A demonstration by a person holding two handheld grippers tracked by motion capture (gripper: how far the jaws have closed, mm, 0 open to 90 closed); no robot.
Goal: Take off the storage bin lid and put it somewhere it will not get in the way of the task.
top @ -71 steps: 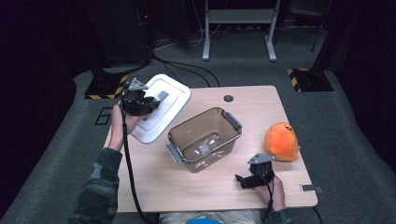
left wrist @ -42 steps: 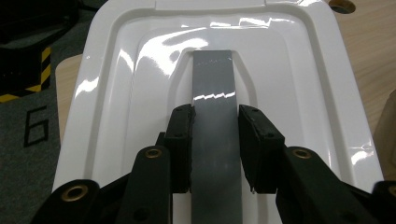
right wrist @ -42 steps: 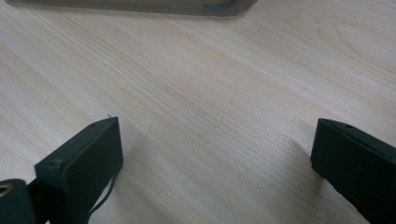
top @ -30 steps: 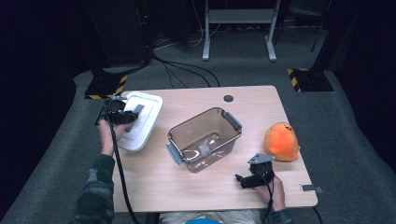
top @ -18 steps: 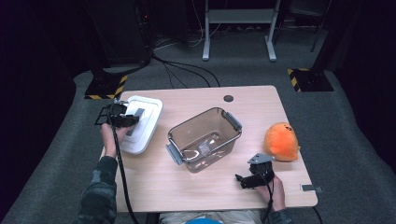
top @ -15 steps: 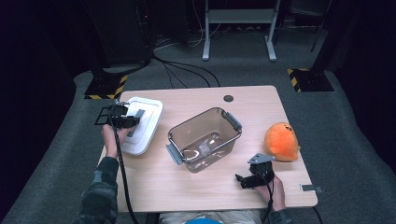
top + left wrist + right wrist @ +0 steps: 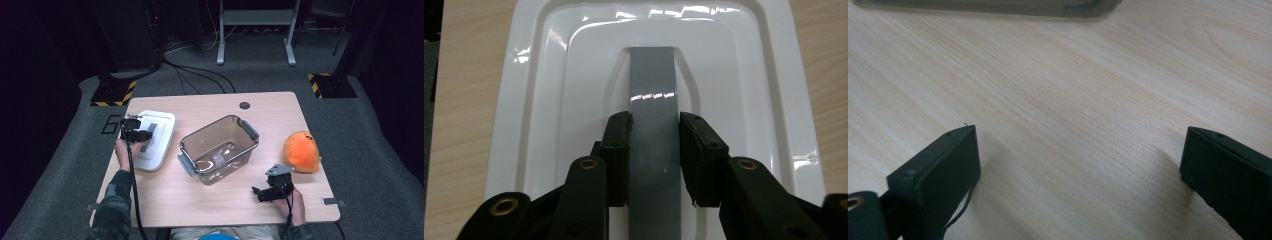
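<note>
Both jaws of the left tongs (image 7: 654, 150) flank the lid's grey handle (image 7: 653, 100)

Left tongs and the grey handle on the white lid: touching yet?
Touching. The left gripper view shows the left tongs closed on the grey handle of the white lid, both pads against its sides.

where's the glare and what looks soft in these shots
Left gripper view: bright glare streaks along the white lid's top rim and across its grey handle. Right gripper view: the jaws are soft, the table grain sharp. High view: dim surroundings, lit tabletop.
</note>
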